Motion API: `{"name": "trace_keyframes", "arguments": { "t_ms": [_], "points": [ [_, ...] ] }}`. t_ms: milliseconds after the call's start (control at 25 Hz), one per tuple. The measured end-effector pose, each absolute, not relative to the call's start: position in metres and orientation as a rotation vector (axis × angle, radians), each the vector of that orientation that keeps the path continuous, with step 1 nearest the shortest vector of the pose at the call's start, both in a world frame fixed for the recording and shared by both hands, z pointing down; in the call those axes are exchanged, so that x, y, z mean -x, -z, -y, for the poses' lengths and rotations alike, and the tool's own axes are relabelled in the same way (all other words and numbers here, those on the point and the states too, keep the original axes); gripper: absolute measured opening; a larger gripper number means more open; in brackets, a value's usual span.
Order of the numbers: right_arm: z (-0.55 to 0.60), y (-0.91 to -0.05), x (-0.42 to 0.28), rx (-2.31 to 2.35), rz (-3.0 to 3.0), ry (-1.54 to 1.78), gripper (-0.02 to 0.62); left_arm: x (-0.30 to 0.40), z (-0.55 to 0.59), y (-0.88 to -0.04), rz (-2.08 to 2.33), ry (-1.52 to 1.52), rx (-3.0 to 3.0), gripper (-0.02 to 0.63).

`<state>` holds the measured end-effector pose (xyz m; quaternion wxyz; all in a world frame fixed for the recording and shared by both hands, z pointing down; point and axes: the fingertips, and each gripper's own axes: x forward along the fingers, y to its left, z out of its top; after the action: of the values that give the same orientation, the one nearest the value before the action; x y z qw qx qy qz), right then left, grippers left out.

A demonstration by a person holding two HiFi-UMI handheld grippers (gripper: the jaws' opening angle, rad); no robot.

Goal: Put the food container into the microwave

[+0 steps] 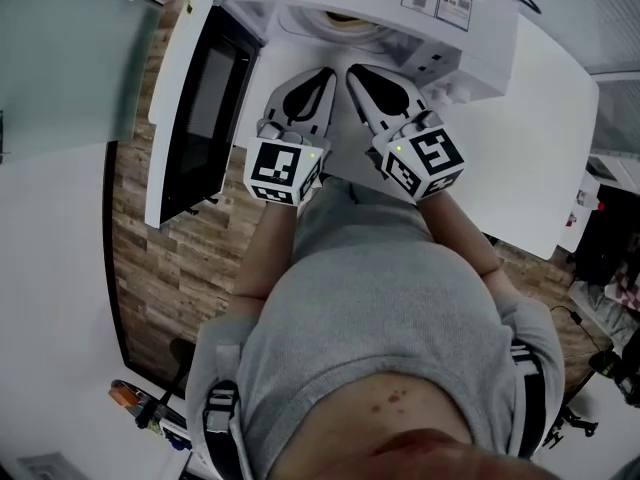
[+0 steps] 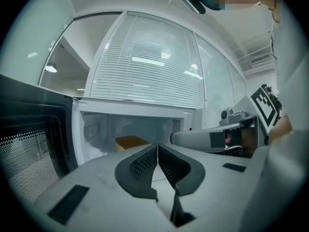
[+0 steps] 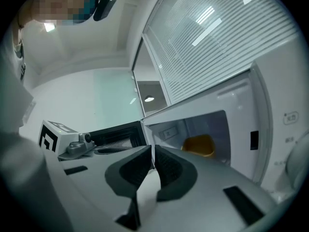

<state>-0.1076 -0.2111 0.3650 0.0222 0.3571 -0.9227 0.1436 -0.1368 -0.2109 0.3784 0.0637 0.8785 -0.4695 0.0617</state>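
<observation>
Both left claw (image 2: 157, 147) and right claw (image 3: 153, 149) are clenched empty; orange food container (image 3: 199, 145) sits inside microwave (image 3: 270, 139).

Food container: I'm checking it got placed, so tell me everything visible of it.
The food container looks yellow-orange, opaque, round-cornered, likely plastic. It stands upright inside the white cavity of the microwave, whose door is open. Nothing grips it. Its base is hidden, and lid or contents cannot be told.
</observation>
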Motion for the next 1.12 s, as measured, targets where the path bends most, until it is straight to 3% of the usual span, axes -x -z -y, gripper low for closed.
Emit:
{"name": "trace_keyframes", "arguments": {
  "t_ms": [640, 1120],
  "points": [
    [0.184, -0.356, 0.105, -0.970, 2.930, -0.378, 0.080, 0.125, 0.175, -0.376, 1.459, -0.142, -2.632, 0.015],
    [0.117, -0.354, 0.132, -1.014, 2.921, -0.376, 0.080, 0.159, 0.109, -0.362, 1.462, -0.094, -2.660, 0.015]
  ]
}}
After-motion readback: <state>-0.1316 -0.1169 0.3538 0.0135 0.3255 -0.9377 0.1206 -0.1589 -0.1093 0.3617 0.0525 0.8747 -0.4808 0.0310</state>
